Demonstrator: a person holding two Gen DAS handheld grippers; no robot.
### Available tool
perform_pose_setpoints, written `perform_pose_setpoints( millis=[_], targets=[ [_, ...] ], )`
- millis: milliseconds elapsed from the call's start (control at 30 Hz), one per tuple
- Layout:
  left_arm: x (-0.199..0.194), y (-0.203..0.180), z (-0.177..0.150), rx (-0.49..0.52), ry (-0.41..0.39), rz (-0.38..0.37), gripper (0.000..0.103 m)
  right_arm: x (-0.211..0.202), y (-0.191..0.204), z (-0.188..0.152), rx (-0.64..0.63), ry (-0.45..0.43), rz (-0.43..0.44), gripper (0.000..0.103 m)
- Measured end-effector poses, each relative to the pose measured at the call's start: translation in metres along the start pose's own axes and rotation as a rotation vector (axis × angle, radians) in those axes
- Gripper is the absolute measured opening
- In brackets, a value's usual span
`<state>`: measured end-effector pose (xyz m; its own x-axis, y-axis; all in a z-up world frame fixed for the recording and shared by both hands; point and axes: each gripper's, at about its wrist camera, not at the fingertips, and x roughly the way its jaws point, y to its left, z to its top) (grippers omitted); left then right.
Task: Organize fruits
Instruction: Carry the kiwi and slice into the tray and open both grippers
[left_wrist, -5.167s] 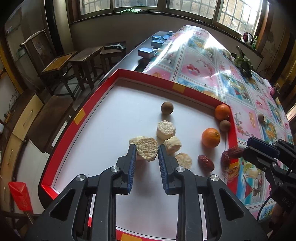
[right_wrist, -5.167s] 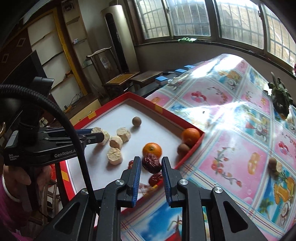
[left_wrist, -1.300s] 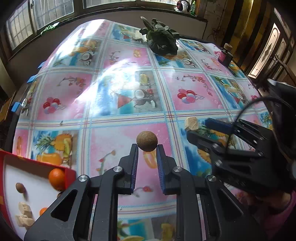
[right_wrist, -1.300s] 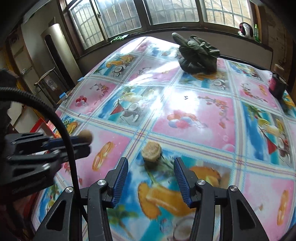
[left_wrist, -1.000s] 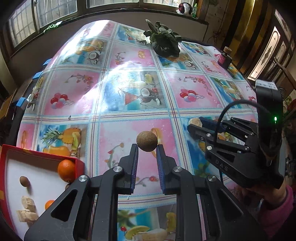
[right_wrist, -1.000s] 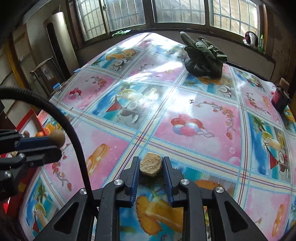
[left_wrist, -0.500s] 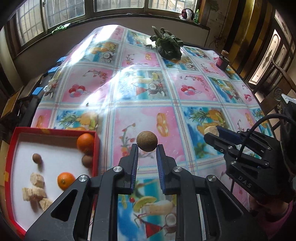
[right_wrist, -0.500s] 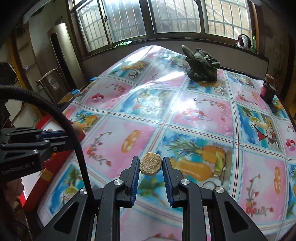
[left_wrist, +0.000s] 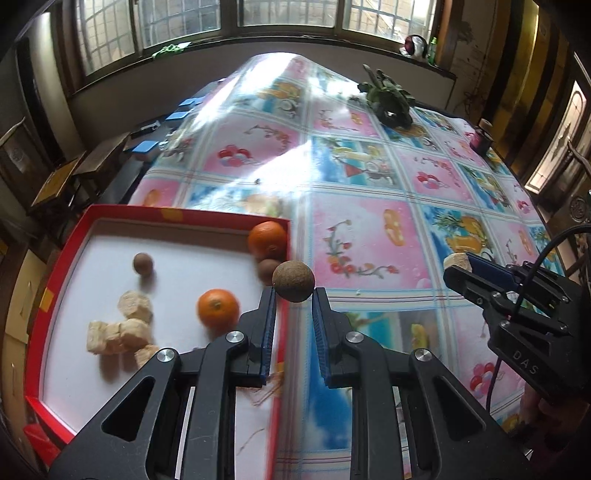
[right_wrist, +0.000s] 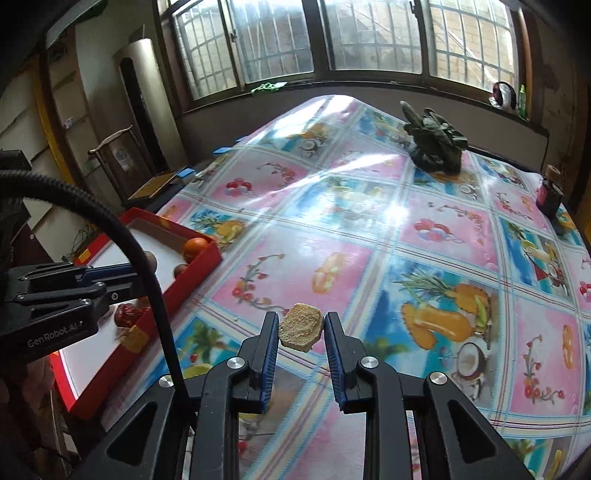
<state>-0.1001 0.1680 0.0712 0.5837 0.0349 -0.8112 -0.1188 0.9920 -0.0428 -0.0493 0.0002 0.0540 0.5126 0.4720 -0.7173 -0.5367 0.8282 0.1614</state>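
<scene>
A: Where do your claws stand?

B: Your left gripper (left_wrist: 293, 295) pinches a brown ball fruit (left_wrist: 293, 281) over the red tray's rim (left_wrist: 282, 325); your right gripper (right_wrist: 301, 326) clamps a tan slice (right_wrist: 301, 330) above the open tablecloth (right_wrist: 369, 229).

A: Farther off?

B: 2 oranges (left_wrist: 217, 308) lie in the tray; windows (right_wrist: 332, 37) stand beyond.

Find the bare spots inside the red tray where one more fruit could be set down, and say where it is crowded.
The tray is bare along its far wall, from the left rim to the corner orange. Its near left floor, below the pale chunks, is bare too. It is crowded in the middle near side: chunks, the second orange, and the left claw over the right rim.
</scene>
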Motion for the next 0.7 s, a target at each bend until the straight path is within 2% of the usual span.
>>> perform_pose_setpoints(
  millis=[233, 400, 700],
  targets=[
    [-0.015, 0.04, -0.014, -0.063, -0.012, 0.011, 0.019, 0.002, 0.033, 0.006, -0.042, 0.001, 0.053, 0.024],
    [-0.021, 0.065, -0.026, -0.095, 0.008, 0.0, 0.019, 0.007, 0.062, 0.014, -0.075, 0.004, 0.127, 0.024],
    [-0.026, 0.097, -0.042, -0.131, 0.016, 0.019, 0.019, 0.037, 0.114, 0.031, -0.156, 0.039, 0.215, 0.024]
  ],
)
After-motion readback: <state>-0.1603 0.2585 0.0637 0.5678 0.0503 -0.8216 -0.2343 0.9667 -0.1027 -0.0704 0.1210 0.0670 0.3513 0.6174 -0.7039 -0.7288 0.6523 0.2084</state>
